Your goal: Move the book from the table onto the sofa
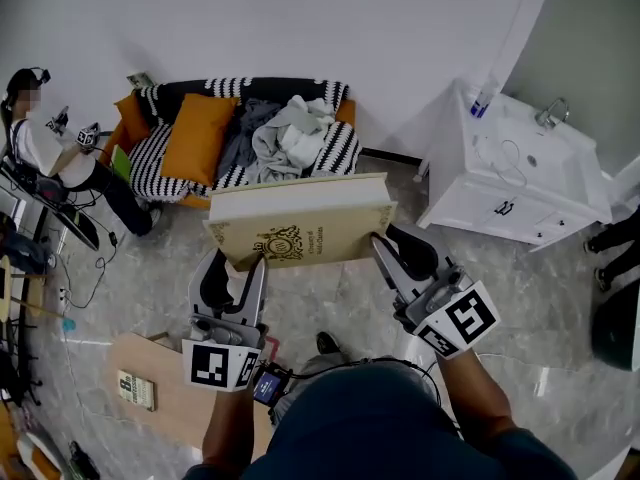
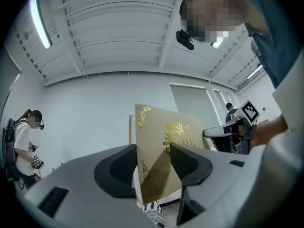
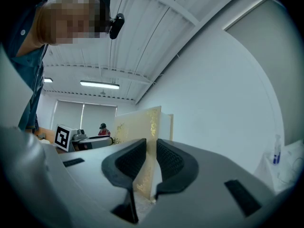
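A large beige book (image 1: 300, 226) with gold ornament hangs in the air, lying flat, held at its two near corners. My left gripper (image 1: 250, 266) is shut on its left corner and my right gripper (image 1: 383, 243) on its right corner. In the left gripper view the book's cover (image 2: 166, 141) stands between the pads of the left gripper (image 2: 153, 163). The right gripper view shows the book's edge (image 3: 142, 132) pinched in the right gripper (image 3: 151, 151). The sofa (image 1: 262, 86) lies just beyond the book, against the white wall.
On the sofa lie an orange cushion (image 1: 198, 136), striped pillows and a heap of grey and white clothes (image 1: 290, 133). A white sink cabinet (image 1: 520, 183) stands at the right. A low wooden table (image 1: 170, 393) with a small book (image 1: 135, 390) is at lower left. A person (image 1: 50, 153) stands at the far left.
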`<state>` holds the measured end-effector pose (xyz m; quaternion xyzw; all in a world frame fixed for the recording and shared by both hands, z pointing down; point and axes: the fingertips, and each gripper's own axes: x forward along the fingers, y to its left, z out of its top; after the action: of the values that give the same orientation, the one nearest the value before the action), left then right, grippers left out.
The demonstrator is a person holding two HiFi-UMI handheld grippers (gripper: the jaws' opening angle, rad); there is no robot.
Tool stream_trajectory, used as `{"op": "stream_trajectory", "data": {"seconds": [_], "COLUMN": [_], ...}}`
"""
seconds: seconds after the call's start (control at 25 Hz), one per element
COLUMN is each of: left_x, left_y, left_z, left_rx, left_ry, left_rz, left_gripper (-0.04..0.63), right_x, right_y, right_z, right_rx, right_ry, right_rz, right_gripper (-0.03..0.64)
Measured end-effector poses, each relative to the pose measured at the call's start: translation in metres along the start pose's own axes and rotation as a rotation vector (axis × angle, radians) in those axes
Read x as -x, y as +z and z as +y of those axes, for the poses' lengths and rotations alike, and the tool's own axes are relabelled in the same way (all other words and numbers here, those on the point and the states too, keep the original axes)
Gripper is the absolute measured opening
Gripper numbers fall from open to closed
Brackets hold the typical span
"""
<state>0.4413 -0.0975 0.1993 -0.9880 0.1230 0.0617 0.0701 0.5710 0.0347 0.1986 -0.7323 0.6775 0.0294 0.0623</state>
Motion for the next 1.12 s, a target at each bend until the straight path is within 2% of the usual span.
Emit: {"op": "stream_trajectory", "data": {"seconds": [0.2, 0.48, 1.12], "left_x": [-0.037, -0.083, -0.228], "left_y": [-0.012, -0.023, -0.057], "left_z": [0.030, 0.048, 0.057], "left_rx": [-0.003, -0.003, -0.031], "left_ry": [-0.026, -0.013, 0.129], "left_rz": [-0.006, 0.010, 0.045], "left_gripper": [0.202, 0.202, 0.202], "right_x": [-0.037, -0.072, -0.149], "right_y": [-0.004, -0.011, -0.028], "right_z": [-0.022, -0.064, -0.217], "right_rx": [0.011, -0.004, -0.028], "right_ry": [-0.025, -0.011, 0.137], "right_rz": [0.001, 0.014, 0.021], "right_gripper": [0.077, 0.077, 0.077]}}
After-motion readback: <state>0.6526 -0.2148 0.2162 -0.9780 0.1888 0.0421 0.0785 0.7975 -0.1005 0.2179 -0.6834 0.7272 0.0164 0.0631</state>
